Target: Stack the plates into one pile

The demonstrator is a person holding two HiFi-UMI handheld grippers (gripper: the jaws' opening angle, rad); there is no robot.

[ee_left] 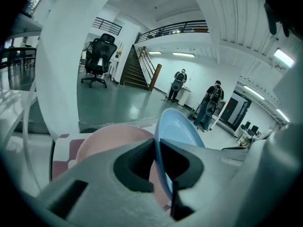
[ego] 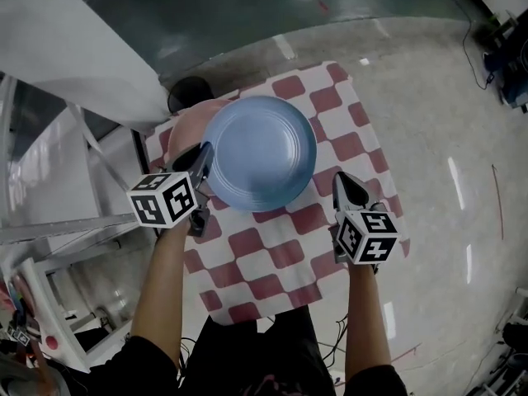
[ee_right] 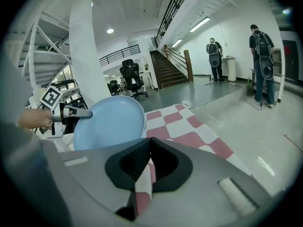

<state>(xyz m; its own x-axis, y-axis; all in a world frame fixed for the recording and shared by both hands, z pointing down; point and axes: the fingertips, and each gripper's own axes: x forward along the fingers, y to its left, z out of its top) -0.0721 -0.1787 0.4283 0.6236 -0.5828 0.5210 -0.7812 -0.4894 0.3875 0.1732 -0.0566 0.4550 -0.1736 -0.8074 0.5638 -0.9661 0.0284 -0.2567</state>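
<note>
A blue plate hangs tilted over the red-and-white checked tablecloth, with my left gripper shut on its left rim. In the left gripper view the rim of the blue plate stands edge-on between the pads of the left gripper. A pink plate lies on the cloth at the far left, mostly hidden under the blue one; it shows behind the jaws as the pink plate. My right gripper is shut and empty to the right of the blue plate, apart from it, its jaws over the cloth.
A white column and a white metal frame stand close to the table's left side. A dark round thing sits beyond the table's far corner. Shiny floor lies to the right and beyond. Two people stand far off.
</note>
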